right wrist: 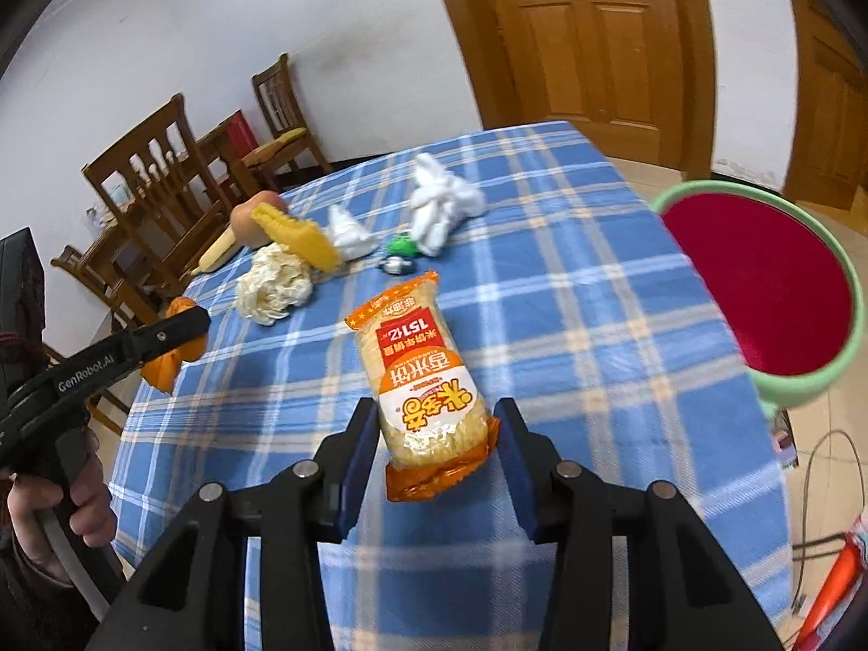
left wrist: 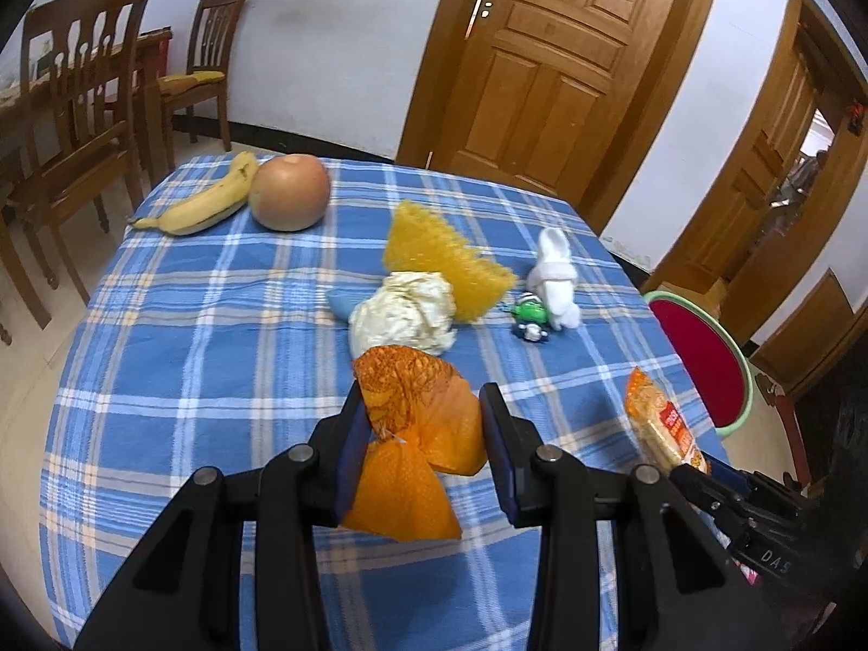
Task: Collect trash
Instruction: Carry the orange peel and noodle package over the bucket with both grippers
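My left gripper is shut on a crumpled orange plastic bag and holds it just above the blue checked tablecloth. That gripper also shows at the left of the right wrist view as a black finger over the orange bag. My right gripper is shut on an orange and yellow rice cracker packet, lifted off the cloth. The same packet appears at the lower right of the left wrist view. A bin with a green rim and red inside stands beside the table's right edge.
On the cloth lie a banana, a round fruit, yellow honeycomb packing, a crumpled whitish wad, white tissue and a small green toy. Wooden chairs stand left; a person's hand grips the left handle.
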`<state>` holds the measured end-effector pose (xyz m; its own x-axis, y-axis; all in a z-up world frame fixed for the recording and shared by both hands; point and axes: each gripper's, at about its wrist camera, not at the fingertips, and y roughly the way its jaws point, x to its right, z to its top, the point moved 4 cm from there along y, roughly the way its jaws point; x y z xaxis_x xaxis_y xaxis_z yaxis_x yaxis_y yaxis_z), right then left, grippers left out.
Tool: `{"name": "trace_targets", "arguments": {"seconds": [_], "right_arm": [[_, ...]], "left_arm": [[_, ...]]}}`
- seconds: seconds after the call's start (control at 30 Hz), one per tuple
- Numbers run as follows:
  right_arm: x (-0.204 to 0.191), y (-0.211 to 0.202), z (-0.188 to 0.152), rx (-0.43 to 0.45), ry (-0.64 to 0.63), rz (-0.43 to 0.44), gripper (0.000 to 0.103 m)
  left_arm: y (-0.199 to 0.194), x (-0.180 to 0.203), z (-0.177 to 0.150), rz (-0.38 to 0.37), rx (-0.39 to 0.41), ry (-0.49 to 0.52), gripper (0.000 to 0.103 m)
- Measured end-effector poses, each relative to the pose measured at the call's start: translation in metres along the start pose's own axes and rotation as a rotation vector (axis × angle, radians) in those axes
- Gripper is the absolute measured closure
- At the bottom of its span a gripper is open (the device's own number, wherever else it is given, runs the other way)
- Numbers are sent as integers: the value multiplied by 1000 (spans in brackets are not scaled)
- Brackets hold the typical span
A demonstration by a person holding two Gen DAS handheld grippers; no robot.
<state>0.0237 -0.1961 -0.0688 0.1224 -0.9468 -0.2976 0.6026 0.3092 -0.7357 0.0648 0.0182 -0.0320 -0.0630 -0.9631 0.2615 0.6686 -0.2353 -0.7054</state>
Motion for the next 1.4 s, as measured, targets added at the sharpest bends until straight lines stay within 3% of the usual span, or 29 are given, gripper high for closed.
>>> {"name": "trace_targets", "arguments": {"seconds": [0.57,1.4], "right_arm": [[64,-42,3,114,142,-77,56],[128,-61,19,203,255,-146,56]], "left_arm": [[7,62,3,-91,-30,113,63],[46,168,25,-198,-43,280,63]]}}
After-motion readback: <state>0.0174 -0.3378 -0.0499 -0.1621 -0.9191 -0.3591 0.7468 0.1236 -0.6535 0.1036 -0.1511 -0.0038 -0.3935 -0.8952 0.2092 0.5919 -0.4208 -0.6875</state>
